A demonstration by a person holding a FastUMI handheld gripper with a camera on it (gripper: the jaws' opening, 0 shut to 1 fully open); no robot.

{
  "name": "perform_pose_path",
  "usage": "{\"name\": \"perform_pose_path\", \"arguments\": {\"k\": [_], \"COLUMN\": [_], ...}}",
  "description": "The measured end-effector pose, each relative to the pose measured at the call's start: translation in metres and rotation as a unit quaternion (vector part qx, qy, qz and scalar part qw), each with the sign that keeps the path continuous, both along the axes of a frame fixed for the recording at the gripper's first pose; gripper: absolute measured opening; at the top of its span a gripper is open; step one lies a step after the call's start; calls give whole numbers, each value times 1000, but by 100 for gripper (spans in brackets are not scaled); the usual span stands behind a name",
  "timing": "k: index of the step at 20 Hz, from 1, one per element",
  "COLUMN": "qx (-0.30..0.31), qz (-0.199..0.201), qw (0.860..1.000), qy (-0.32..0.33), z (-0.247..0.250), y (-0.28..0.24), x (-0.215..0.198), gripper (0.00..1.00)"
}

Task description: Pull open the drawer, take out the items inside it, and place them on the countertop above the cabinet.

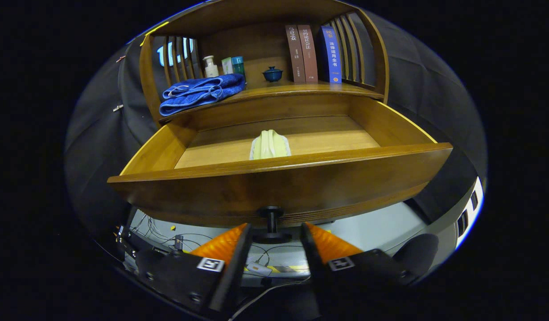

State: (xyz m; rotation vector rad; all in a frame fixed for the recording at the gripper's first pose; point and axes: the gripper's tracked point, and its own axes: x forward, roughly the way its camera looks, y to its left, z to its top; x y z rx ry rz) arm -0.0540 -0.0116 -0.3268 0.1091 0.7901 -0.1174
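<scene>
The wooden drawer (274, 183) stands pulled far out of the cabinet, just ahead of my fingers. Its dark knob (271, 223) sits between my fingertips, with a small gap showing on each side. My gripper (274, 234) is open around the knob. Inside the drawer, close behind the front panel and near the middle, lies a pale yellow-green folded item (270, 145). The rest of the drawer floor (328, 136) is bare wood. Above the drawer runs the countertop (310, 90) of the cabinet.
On the countertop lie a folded blue towel (200, 92) at the left, small bottles and a box (223, 66) behind it, a blue lidded bowl (272, 74) in the middle and three upright books (312, 53) at the right. Cables (167, 232) run over the floor below the drawer.
</scene>
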Motion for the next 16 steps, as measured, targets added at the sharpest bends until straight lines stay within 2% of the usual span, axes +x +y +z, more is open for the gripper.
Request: {"name": "perform_pose_path", "arguments": {"k": [2, 4, 8, 12, 16], "qx": [2, 7, 29, 32, 35], "qz": [-7, -8, -10, 13, 42], "qw": [1000, 1000, 998, 994, 995], "qy": [14, 16, -51, -105, -86], "z": [1, 15, 81, 138, 139], "y": [-2, 0, 6, 12, 20], "x": [-7, -14, 1, 48, 108], "gripper": [100, 99, 99, 99, 99]}}
